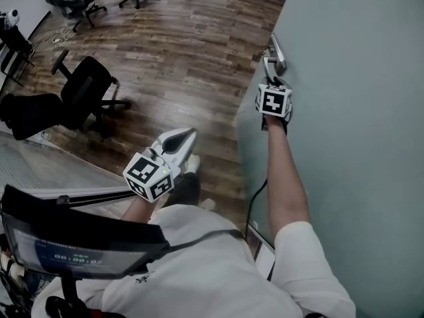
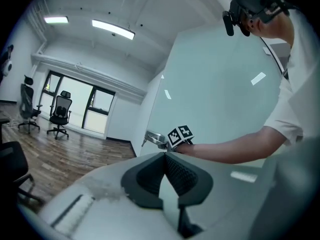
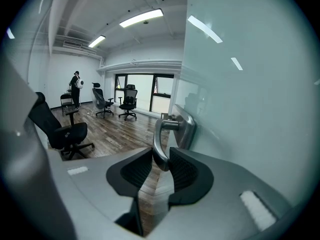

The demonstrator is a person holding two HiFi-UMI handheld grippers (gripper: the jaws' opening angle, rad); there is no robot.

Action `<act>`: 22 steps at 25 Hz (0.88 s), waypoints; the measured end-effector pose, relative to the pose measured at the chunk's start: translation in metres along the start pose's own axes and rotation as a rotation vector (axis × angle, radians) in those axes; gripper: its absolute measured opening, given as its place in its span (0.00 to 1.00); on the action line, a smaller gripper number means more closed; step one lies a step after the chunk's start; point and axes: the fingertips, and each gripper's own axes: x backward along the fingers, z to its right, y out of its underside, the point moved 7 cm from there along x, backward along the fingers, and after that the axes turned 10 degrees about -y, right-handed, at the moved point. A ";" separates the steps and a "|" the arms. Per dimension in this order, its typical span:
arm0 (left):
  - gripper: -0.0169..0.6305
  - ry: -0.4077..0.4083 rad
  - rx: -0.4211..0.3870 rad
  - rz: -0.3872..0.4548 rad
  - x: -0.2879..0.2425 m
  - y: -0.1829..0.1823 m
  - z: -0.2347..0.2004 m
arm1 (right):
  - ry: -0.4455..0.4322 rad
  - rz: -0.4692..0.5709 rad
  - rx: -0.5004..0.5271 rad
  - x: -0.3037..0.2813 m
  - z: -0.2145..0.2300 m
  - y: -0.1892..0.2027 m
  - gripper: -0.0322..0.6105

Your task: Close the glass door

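Currently right gripper (image 3: pixel 161 159) clamped on lever handle (image 3: pixel 158 134) of glass door (image 3: pixel 250 99). Lever's long axis runs straight into claw, free end between pads. Door panel along claw's right side. Left gripper (image 2: pixel 165 156) closed, empty, well apart from handle.

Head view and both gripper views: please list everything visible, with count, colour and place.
glass door: one, frosted pale green, right side.
door handle: one, silver, on the door's edge.
office chairs: at least four, black, on the floor.
wood floor: one, brown, left of the door.
ceiling lights: two, white, overhead.
distant person: one, dark clothes, near far chairs.
right claw: one, grey, shut on the door handle.
left claw: one, grey, shut, empty, away from the door.
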 end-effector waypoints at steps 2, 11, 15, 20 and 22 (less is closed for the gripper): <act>0.03 -0.039 0.010 -0.002 0.014 0.003 -0.004 | -0.010 -0.001 0.002 -0.005 -0.004 -0.003 0.22; 0.03 -0.107 0.032 0.016 0.030 0.003 -0.011 | -0.063 0.024 0.030 -0.017 -0.014 -0.002 0.22; 0.03 -0.100 0.026 0.026 0.034 0.002 -0.015 | -0.080 0.016 0.033 -0.015 -0.019 0.007 0.22; 0.03 -0.122 0.040 0.013 0.066 0.005 -0.040 | -0.105 0.018 0.052 -0.015 -0.046 0.003 0.22; 0.03 -0.125 0.042 0.012 0.075 0.006 -0.047 | -0.102 0.022 0.067 -0.014 -0.054 -0.001 0.22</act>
